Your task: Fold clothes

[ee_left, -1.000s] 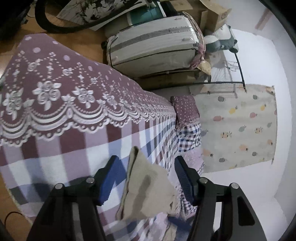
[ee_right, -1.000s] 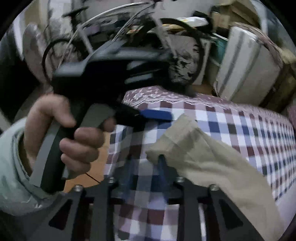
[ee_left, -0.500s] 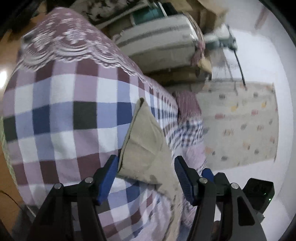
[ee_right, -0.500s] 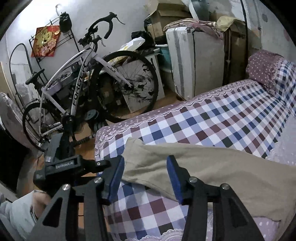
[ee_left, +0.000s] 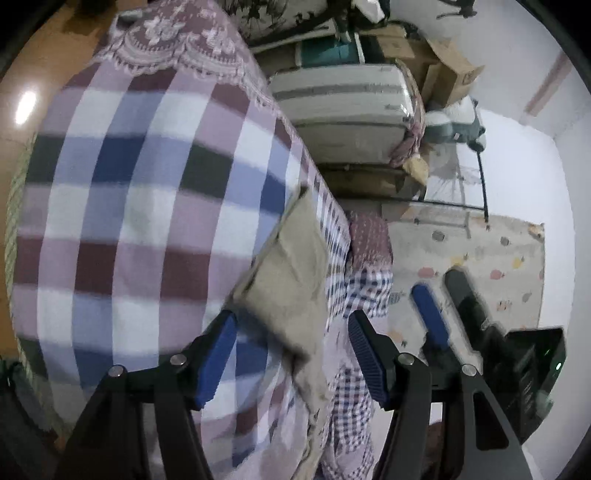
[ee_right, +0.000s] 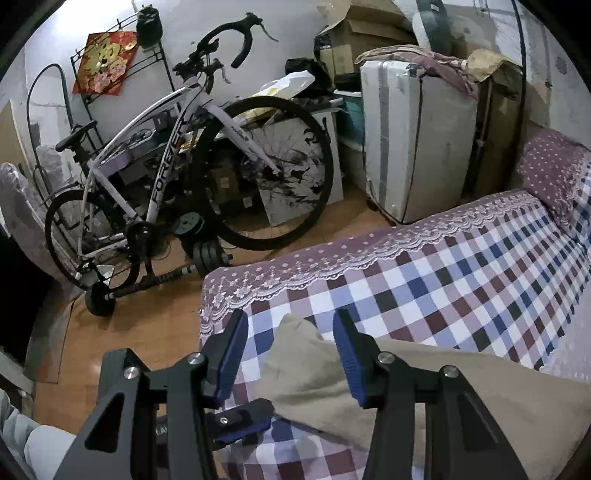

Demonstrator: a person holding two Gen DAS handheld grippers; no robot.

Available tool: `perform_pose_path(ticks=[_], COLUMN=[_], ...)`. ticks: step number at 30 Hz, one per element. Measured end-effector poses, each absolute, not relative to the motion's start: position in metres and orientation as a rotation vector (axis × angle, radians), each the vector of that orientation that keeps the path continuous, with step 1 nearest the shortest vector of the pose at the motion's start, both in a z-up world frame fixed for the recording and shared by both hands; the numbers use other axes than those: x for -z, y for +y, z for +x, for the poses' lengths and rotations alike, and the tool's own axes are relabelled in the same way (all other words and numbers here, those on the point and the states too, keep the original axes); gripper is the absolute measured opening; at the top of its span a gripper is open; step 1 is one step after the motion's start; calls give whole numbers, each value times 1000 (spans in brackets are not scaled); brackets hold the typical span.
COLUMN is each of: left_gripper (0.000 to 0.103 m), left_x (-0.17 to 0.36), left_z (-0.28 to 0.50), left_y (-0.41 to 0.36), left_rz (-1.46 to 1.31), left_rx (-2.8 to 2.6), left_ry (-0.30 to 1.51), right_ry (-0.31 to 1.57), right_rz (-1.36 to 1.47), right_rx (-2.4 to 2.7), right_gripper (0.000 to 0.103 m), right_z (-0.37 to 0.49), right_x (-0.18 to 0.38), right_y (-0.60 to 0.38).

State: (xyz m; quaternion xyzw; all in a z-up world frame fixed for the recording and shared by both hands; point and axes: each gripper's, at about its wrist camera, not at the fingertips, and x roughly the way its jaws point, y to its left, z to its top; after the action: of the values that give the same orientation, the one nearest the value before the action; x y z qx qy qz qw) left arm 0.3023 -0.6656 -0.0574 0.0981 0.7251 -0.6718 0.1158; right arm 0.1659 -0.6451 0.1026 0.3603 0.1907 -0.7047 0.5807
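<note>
A beige garment (ee_right: 306, 373) lies flat on the checked bed sheet (ee_right: 443, 266), stretching off to the lower right. My right gripper (ee_right: 290, 350) hovers over its near corner, open, with the pads clear of the cloth. In the left wrist view the same beige garment (ee_left: 291, 266) runs away between the fingers of my left gripper (ee_left: 291, 339), which is open and low over the sheet (ee_left: 129, 184). The right gripper (ee_left: 443, 291) shows at that view's right edge. A blue pad (ee_right: 240, 421) of the left gripper peeks in under the right one.
A white bicycle (ee_right: 177, 147), a dumbbell (ee_right: 147, 284) and a wooden floor (ee_right: 147, 332) lie beyond the bed's lace edge. A white suitcase (ee_right: 413, 147) and cardboard boxes (ee_right: 354, 33) stand by the wall. A dotted pillow (ee_right: 550, 170) sits at the bed's far end.
The right gripper rose and pulled back from the garment's corner, its jaws wider than before. The left gripper slid along the bed, and the garment end now lies flat between its fingers.
</note>
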Motion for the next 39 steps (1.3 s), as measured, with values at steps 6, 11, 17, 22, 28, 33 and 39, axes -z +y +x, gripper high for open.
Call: perform_pose_path(ticks=[6, 11, 17, 22, 28, 33, 39], left_gripper=[61, 40, 37, 14, 6, 6, 20], left_x=[56, 57, 63, 67, 68, 52, 17], left_z=[298, 287, 281, 278, 277, 271, 241], left_y=[-672, -674, -678, -680, -677, -673, -659], left_rz=[229, 263, 293, 323, 312, 279, 225], left_rx=[2000, 2041, 2018, 1986, 1978, 2061, 2339], left_ry=[2099, 2107, 2110, 2107, 2104, 2060, 2098], right_ry=[502, 546, 652, 754, 836, 812, 646], right_rz=[882, 977, 1131, 1171, 1184, 1114, 1015], right_rx=[1642, 1596, 1544, 1533, 1561, 1597, 1685], right_gripper=[51, 51, 51, 51, 31, 5, 4], right_z=[163, 154, 149, 155, 155, 156, 145], right_x=[-84, -72, -45, -22, -2, -19, -74], right_y=[-661, -696, -738, -754, -762, -750, -704])
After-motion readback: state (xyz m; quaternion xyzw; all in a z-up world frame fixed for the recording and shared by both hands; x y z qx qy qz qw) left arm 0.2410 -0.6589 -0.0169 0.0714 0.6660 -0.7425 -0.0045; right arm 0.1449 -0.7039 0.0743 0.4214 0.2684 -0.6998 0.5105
